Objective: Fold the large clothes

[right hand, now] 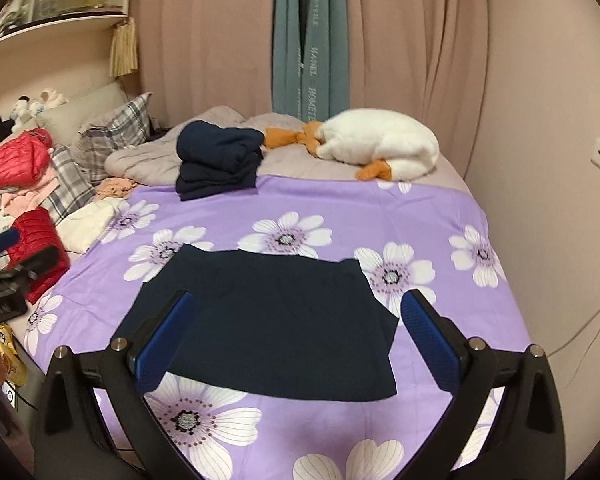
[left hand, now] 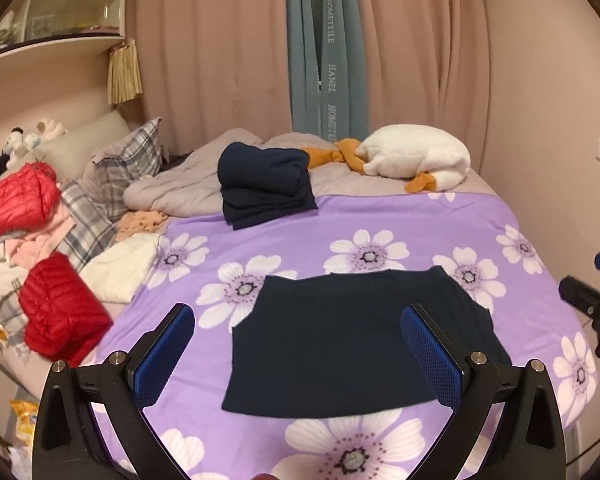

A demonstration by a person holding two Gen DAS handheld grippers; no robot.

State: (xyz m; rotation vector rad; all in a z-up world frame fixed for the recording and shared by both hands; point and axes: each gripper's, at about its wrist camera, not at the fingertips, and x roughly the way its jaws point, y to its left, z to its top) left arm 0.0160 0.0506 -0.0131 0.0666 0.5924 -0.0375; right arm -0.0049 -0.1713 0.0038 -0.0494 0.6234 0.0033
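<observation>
A dark navy garment [left hand: 340, 344] lies flat, partly folded into a rough rectangle, on the purple flowered sheet [left hand: 380, 220]. It also shows in the right wrist view [right hand: 268, 320]. My left gripper [left hand: 298, 316] is open and empty, hovering above the garment's near half. My right gripper [right hand: 296, 302] is open and empty, above the garment's near right part. A stack of folded navy clothes [left hand: 264, 184] sits further back on the bed; it also shows in the right wrist view [right hand: 220, 160].
A white plush goose [left hand: 416, 160] lies at the far right of the bed. Red puffer jackets [left hand: 60, 312], plaid pillows [left hand: 128, 164] and loose clothes are piled at the left. Pink curtains [left hand: 220, 60] hang behind; a wall [right hand: 540, 200] stands at the right.
</observation>
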